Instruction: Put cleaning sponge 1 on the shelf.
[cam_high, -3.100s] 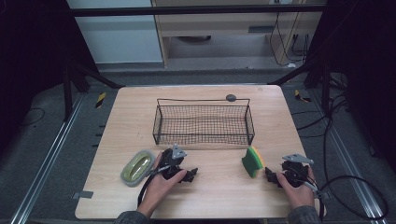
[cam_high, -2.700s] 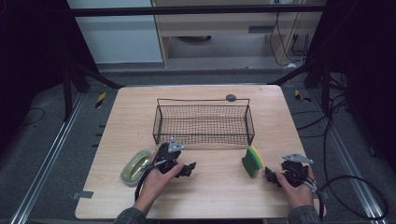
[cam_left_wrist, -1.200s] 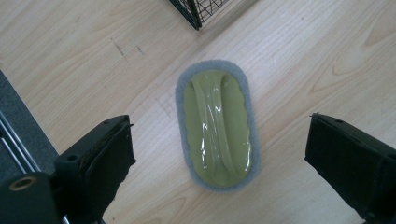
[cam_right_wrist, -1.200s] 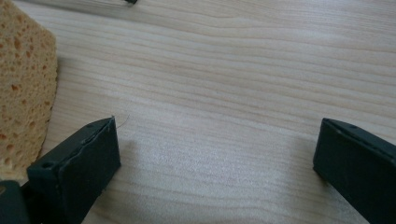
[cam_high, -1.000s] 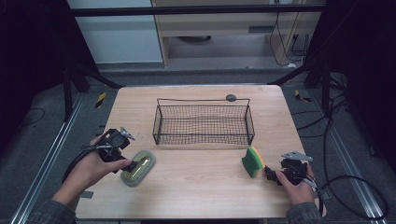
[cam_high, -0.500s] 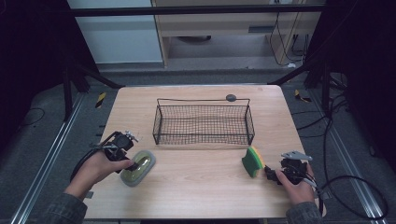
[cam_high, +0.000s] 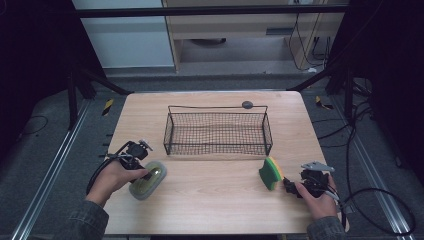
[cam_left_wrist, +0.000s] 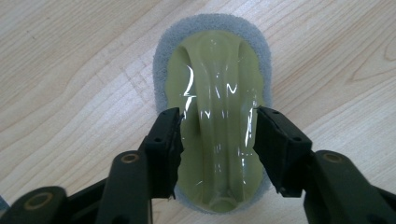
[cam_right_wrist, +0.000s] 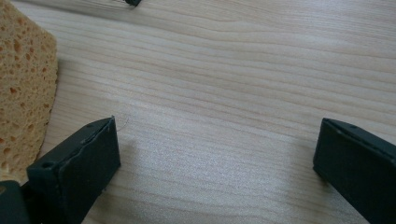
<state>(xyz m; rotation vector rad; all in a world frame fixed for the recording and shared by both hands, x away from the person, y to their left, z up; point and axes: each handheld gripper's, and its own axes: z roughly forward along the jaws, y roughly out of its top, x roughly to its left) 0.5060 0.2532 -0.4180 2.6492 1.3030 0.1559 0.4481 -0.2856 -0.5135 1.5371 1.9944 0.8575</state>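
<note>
Left tool (cam_left_wrist: 217, 135), jaws part-open, straddles the glossy yellow-green handled scrubber on its grey foam pad (cam_left_wrist: 217, 74); its long axis runs straight ahead between them, neither jaw visibly gripping.

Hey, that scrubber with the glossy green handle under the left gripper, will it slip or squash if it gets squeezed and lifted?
The scrubber has a shiny moulded top, so it may slip between the left gripper jaws. Its grey foam base probably squashes, and it looks light. Lying flat, it shouldn't roll.
</note>
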